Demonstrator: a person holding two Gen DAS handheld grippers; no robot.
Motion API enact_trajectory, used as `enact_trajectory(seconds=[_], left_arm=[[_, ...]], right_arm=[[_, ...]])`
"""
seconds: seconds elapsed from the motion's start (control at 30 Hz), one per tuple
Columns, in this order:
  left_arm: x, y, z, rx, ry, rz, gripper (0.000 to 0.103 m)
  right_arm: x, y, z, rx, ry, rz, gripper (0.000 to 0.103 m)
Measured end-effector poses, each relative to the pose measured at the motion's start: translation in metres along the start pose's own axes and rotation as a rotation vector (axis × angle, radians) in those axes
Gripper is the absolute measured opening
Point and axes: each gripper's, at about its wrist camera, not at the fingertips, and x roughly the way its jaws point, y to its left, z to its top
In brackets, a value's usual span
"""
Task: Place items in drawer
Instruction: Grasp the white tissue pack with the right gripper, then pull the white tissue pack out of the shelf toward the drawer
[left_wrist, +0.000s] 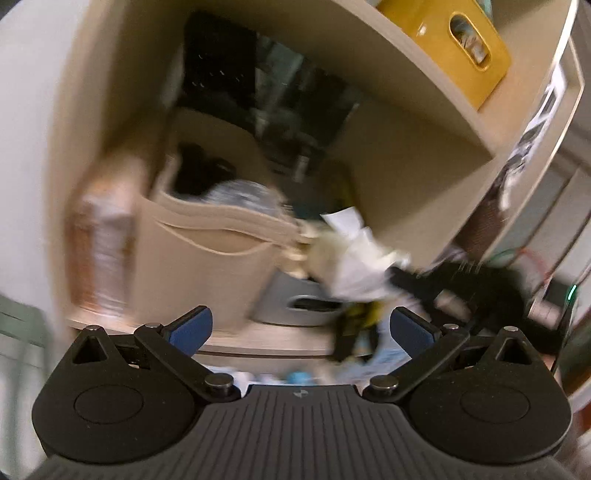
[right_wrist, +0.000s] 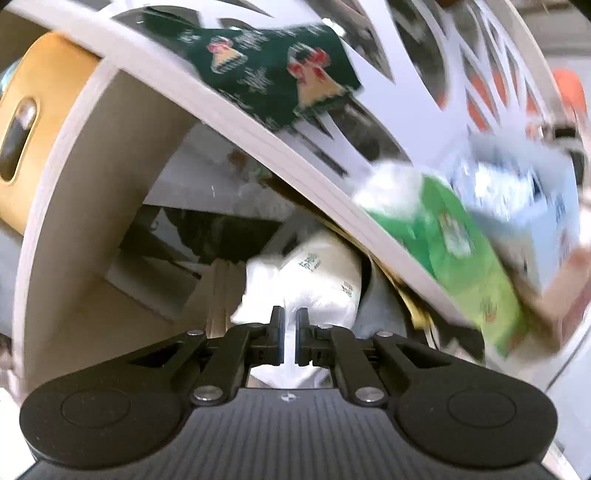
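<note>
Ahead of right fingers: white packet (right_wrist: 317, 280) clenched by right gripper (right_wrist: 290, 332)
Left gripper (left_wrist: 301, 328): released, empty
Beyond left fingers: beige fabric drawer (left_wrist: 207, 243)
Risk: thin pinch could slip mid-swing

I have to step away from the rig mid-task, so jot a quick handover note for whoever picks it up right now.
Left gripper: open, nothing between its pads, facing the shelf cubby.
Right gripper: shut on the white plastic pack, pinching its near edge.
Things: beige fabric drawer bin sits pulled out in the cubby, with dark and pale items already inside. The yellow bin is on the shelf above.
Done: pack gripped. Left: carry it into the beige bin and release. The views are blurred, so recheck first.
</note>
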Motion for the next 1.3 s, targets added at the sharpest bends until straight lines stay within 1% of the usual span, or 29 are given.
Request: enact_trajectory(seconds=[0.07,0.13,0.17,0.2,0.27,0.33,0.4,0.43,0.53,0.57,0.63,0.77,0.8,0.83,0.87,0.9,1.0,1.17,1.23,1.3], left_arm=[[0.015,0.002,0.004,-0.044,0.020,-0.011,0.103],[0.032,0.004,0.007,-0.071,0.044,-0.015,0.103],[0.040,0.004,0.009,-0.084,0.055,-0.021,0.103],[0.047,0.005,0.011,-0.103,0.068,-0.026,0.103],[0.057,0.008,0.013,-0.152,0.080,-0.043,0.103],[0.065,0.011,0.016,-0.211,0.086,-0.068,0.103],[0.072,0.013,0.017,-0.271,0.086,-0.086,0.103],[0.075,0.013,0.018,-0.294,0.081,-0.086,0.103],[0.083,0.008,0.022,-0.324,0.067,-0.067,0.103],[0.086,0.006,0.023,-0.327,0.067,-0.058,0.103],[0.092,0.005,0.024,-0.350,0.085,-0.052,0.103],[0.098,0.007,0.024,-0.396,0.093,-0.090,0.103],[0.101,0.009,0.024,-0.408,0.096,-0.101,0.103],[0.104,0.011,0.024,-0.422,0.098,-0.112,0.103],[0.106,0.013,0.024,-0.442,0.101,-0.126,0.103],[0.108,0.016,0.023,-0.462,0.101,-0.140,0.102],[0.109,0.022,0.022,-0.498,0.095,-0.166,0.101],[0.095,0.018,0.025,-0.464,0.077,-0.169,0.101],[0.083,0.013,0.025,-0.412,0.059,-0.140,0.101],[0.067,0.006,0.023,-0.328,0.033,-0.082,0.102]], right_arm=[[-0.002,-0.006,-0.006,0.004,-0.005,0.006,0.007],[-0.001,-0.009,-0.008,0.015,-0.009,0.037,0.015],[0.000,-0.010,-0.008,0.028,-0.011,0.043,0.024],[0.001,-0.011,-0.008,0.040,-0.013,0.049,0.041],[-0.001,-0.013,-0.008,0.050,-0.019,0.046,0.054],[-0.005,-0.017,-0.005,0.059,-0.028,0.047,0.064],[-0.004,-0.027,0.000,0.125,-0.016,0.078,0.090],[-0.001,-0.035,0.003,0.181,0.000,0.098,0.092],[0.016,-0.054,0.007,0.356,0.067,0.153,0.092],[0.022,-0.056,0.007,0.380,0.076,0.160,0.092],[0.032,-0.054,0.009,0.389,0.087,0.165,0.092],[0.045,-0.044,0.012,0.362,0.107,0.168,0.091],[0.049,-0.042,0.012,0.360,0.116,0.166,0.084],[0.053,-0.042,0.012,0.365,0.133,0.159,0.078],[0.058,-0.044,0.012,0.375,0.153,0.149,0.058],[0.063,-0.046,0.011,0.383,0.172,0.141,0.052],[0.064,-0.051,0.006,0.372,0.189,0.147,0.045],[0.052,-0.058,0.001,0.360,0.185,0.198,0.043],[0.042,-0.060,0.001,0.348,0.185,0.222,0.043],[0.031,-0.063,0.001,0.344,0.195,0.253,0.043]])
